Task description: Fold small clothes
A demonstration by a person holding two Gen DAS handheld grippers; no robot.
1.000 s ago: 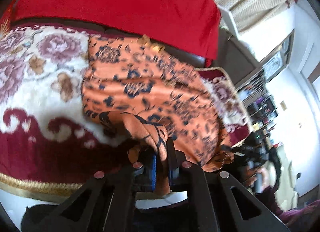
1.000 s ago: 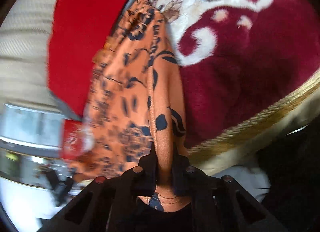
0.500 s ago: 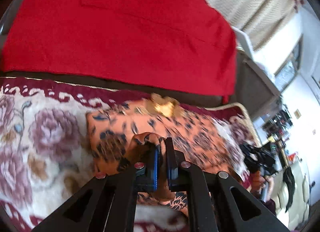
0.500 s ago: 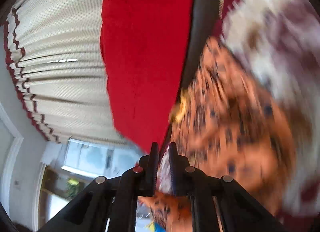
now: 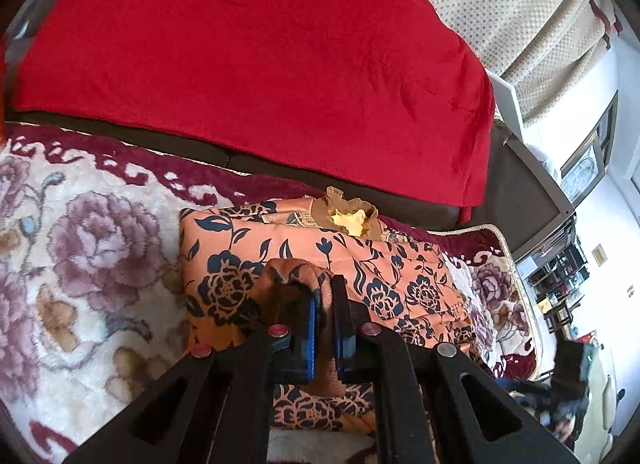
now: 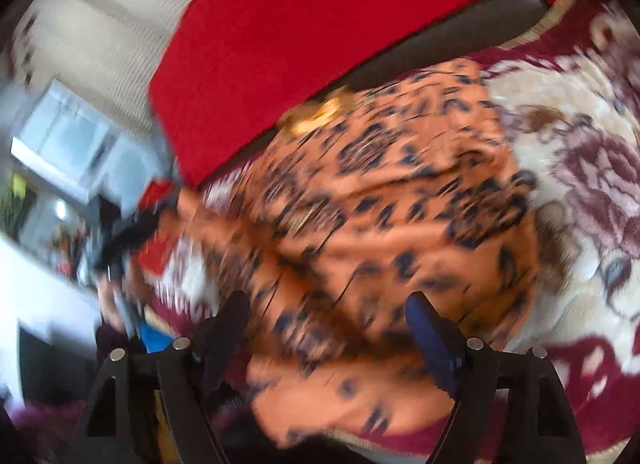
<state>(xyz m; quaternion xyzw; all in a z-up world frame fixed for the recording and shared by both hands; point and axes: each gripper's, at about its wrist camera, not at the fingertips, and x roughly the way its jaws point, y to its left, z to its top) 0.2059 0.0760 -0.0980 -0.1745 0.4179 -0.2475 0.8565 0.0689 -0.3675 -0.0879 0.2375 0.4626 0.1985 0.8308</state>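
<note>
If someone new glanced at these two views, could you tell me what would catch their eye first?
Probably the orange garment with dark blue flowers, lying folded on the floral blanket, with a big red cloth draped behind it. The left tongs are shut on a raised pinch of its fabric. In the blurred right wrist view, the right tongs stand wide open over the same garment.
</note>
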